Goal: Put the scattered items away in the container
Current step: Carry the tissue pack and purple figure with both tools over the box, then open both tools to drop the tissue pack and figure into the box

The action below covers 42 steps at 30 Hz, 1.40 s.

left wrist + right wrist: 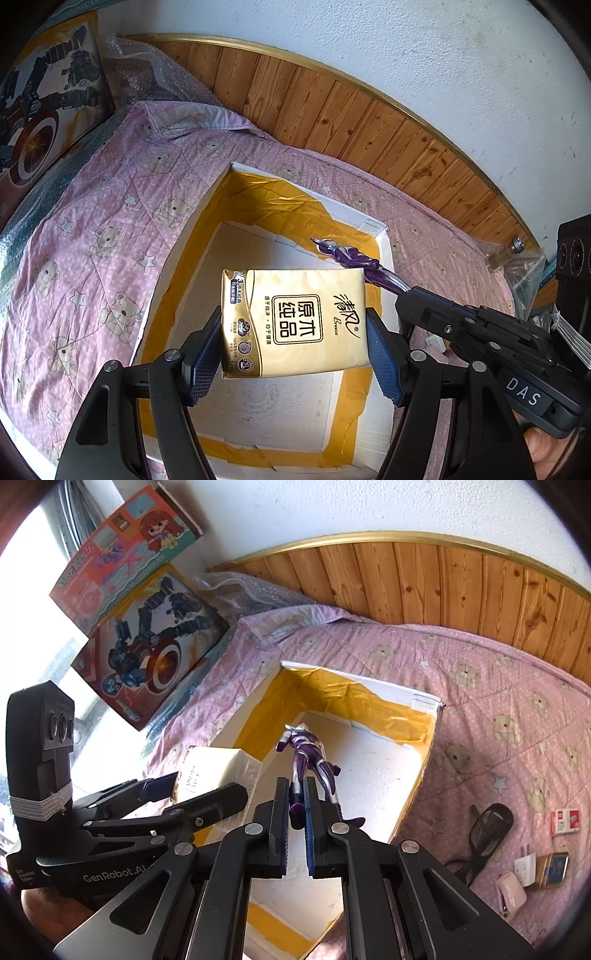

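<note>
One tissue pack (293,321), gold-wrapped with dark print, hangs at the centre of the left wrist view above the open white box (184,258) (its inner walls are lined with yellow tape), and one purple and silver toy figure (308,760) hangs over the same box at the centre of the right wrist view. The left gripper (293,343) is spread about as wide as the pack, its two blue pads pressed against the pack's left and right edges. The right gripper (295,805) stands narrow, its pads clamped on the figure's legs, with the head pointing away from the camera toward the box's far wall. The box sits on one pink quilt (498,686) printed with bears and stars. In the lower right of the right wrist view, five small things lie on the quilt, well apart from the box: a pair of dark glasses (484,834), a red and white packet (564,821), a white plug (525,866), a pink case (511,893) and a small brown box (554,869). Two picture boxes (147,646) lean in the upper left, by the white wall.
</note>
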### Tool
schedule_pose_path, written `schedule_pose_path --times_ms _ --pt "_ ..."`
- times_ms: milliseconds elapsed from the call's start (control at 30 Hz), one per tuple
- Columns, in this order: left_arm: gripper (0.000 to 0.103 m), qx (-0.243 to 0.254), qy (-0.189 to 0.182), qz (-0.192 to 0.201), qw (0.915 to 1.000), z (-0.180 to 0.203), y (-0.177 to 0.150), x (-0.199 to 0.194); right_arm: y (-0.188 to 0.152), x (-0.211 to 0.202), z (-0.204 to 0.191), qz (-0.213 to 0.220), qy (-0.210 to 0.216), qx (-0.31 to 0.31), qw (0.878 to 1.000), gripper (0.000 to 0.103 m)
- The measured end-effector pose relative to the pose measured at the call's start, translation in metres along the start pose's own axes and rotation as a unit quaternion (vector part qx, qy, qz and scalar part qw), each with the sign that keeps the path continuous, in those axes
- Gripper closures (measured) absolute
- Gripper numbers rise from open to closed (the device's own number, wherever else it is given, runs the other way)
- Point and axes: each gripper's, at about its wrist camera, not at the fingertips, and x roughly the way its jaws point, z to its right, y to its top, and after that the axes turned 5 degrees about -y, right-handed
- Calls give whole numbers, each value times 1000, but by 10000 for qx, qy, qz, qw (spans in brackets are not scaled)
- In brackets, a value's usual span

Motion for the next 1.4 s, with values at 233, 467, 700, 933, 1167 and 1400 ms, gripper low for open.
schedule_pose_path --times_ms 233,467,700,933,1167,1400 --pt "32 -102 112 -358 9992 -9 12 27 9 27 14 -229 -8 318 9992 96" --pt "32 -330 264 -689 9967 -24 23 57 19 51 31 -399 63 815 9959 96" --pt "31 -423 523 -968 9930 -34 31 90 24 76 42 -597 -48 962 9936 95" --pt "31 -331 770 -1098 9904 -39 40 118 28 95 40 -708 -327 688 9946 95" --pt "31 -342 866 -1133 9892 -45 46 139 31 108 40 -742 -595 462 9944 95" --pt "31 -161 1018 -1150 9880 -47 50 155 35 120 43 -811 -711 277 9938 95"
